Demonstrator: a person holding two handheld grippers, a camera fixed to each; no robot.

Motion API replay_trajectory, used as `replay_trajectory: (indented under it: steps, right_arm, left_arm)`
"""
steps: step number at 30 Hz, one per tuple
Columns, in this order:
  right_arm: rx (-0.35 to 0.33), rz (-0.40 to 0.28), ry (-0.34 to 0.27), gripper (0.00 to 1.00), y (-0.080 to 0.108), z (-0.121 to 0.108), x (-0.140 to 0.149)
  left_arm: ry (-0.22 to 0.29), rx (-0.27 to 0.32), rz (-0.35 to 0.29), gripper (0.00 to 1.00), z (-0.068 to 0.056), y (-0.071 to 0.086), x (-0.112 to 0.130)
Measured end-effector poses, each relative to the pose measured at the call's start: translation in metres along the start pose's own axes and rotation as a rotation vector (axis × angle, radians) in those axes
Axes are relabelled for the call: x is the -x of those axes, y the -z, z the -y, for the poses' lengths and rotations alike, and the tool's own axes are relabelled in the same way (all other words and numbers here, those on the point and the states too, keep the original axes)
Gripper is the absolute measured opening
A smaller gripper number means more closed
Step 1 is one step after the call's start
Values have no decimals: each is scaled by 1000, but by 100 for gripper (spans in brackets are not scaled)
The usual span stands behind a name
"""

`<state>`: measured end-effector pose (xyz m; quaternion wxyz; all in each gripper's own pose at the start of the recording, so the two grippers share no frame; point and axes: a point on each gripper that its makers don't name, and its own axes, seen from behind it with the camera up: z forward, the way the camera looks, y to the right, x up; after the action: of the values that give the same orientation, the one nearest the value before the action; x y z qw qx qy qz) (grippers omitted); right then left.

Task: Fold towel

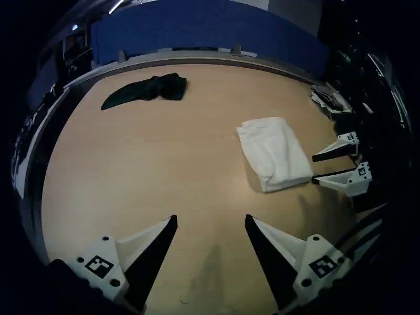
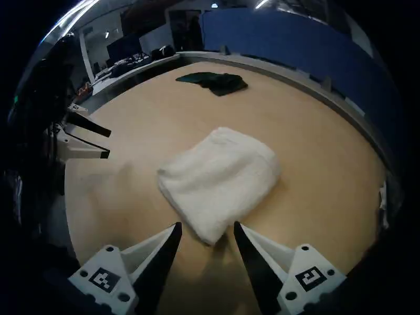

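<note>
Towel (image 2: 219, 181) lies folded on the bench (image 2: 325, 157), dark cloth (image 2: 215, 82) at twelve o'clock. The left hand-held gripper (image 1: 210, 217) and right hand-held gripper (image 2: 206, 224) are both spread apart.

Holds left tool (image 1: 210, 218) pointed forward, jaws spread wide apart. Holds right tool (image 2: 207, 224) well off to its side, jaws parted less widely.

1. Left gripper (image 1: 210, 218): two white plastic wedge-shaped fingers (image 1: 131, 245) with black inner faces, tapering to sharp tips.
2. Each finger carries a square black-and-white marker (image 1: 100, 265), with small round holes beside it.
3. Right gripper (image 2: 207, 224): same build and markings.
</note>
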<state>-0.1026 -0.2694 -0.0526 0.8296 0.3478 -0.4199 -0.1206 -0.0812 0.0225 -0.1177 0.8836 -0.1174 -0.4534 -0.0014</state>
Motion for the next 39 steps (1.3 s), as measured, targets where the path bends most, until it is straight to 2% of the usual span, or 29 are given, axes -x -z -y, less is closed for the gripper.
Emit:
replay_trajectory:
  steps: [6, 8, 13, 18, 20, 32, 39]
  right_arm:
    - [14, 28, 7, 73, -5, -3, 12]
    - [19, 36, 7, 64, -7, -4, 15]
    - [14, 58, -7, 34, -11, -4, 20]
    - [9, 50, -39, 13, -13, -4, 19]
    - [9, 43, -45, 8, -13, -5, 17]
    - [13, 14, -27, 3, -5, -6, 5]
    - [27, -47, -6, 3, 8, -6, -18]
  left_arm:
    - [5, 0, -1, 96, -1, 0, 0]
    - [6, 0, -1, 96, 0, -1, 0]
    - [4, -2, 0, 96, 1, -2, 0]
    - [3, -1, -1, 96, 0, -3, -2]
    - [3, -1, -1, 96, 0, -3, -2]
    - [1, 2, -3, 96, 0, -5, -5]
    - [0, 2, -7, 96, 0, -2, -5]
